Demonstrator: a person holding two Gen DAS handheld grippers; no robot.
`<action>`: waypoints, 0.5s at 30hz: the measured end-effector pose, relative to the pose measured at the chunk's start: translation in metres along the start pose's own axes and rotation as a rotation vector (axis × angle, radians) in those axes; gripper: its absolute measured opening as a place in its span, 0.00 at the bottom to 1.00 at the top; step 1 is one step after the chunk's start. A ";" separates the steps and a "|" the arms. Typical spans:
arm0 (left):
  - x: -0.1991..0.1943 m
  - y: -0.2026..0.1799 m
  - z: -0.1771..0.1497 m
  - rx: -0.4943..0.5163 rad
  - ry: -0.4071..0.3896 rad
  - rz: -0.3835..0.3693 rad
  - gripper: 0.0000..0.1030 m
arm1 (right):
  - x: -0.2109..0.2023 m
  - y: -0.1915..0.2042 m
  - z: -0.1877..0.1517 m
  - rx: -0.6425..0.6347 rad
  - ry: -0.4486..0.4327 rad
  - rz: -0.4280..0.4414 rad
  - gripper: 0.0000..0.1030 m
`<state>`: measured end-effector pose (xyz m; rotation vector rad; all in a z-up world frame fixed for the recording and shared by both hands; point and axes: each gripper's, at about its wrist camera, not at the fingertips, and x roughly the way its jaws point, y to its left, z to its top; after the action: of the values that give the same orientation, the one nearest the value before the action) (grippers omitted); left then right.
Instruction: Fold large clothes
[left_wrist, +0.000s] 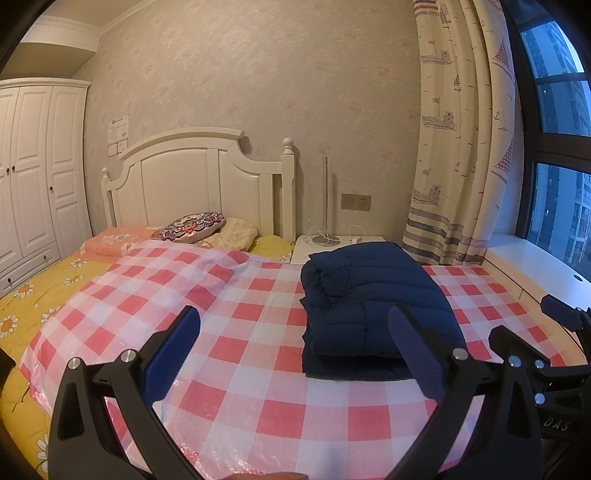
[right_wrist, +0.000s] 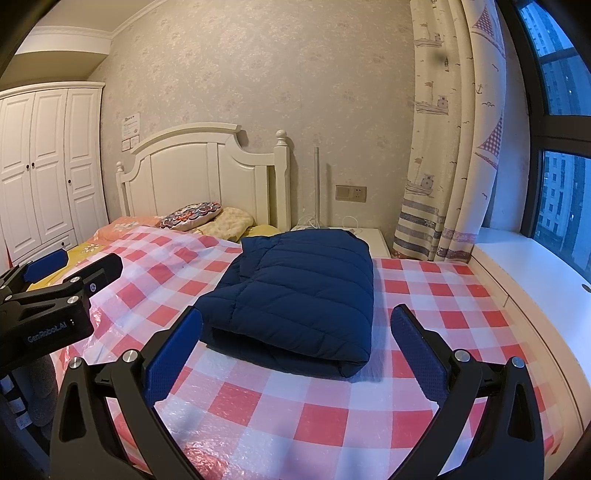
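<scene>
Navy quilted puffer jacket (right_wrist: 299, 291) is lying folded at twelve o'clock on the red-and-white checked plastic sheet (right_wrist: 424, 291) — apparently finished; both left gripper (left_wrist: 295, 354) and right gripper (right_wrist: 295, 354) are being held apart, empty.

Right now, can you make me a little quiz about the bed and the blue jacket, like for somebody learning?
1. True or false: the jacket lies folded on the checked sheet.
2. Which gripper is holding the jacket? A) the left gripper B) the right gripper C) neither
3. Fill in: the round patterned cushion lies near the white ______.

Key: 1 true. 2 C, both are open and empty. 3 headboard.
</scene>
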<state>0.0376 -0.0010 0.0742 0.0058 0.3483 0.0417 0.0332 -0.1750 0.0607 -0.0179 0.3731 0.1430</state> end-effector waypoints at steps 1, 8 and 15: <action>0.000 0.000 0.000 0.000 0.000 0.000 0.98 | 0.000 0.000 0.000 0.001 0.000 0.000 0.95; 0.000 0.000 0.000 0.000 -0.001 0.001 0.98 | 0.001 0.000 0.000 -0.001 0.001 0.002 0.95; -0.003 0.001 -0.002 0.008 -0.008 0.002 0.98 | 0.003 0.002 -0.001 -0.003 0.005 0.006 0.95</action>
<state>0.0344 -0.0002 0.0731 0.0139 0.3408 0.0419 0.0352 -0.1725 0.0584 -0.0202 0.3780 0.1495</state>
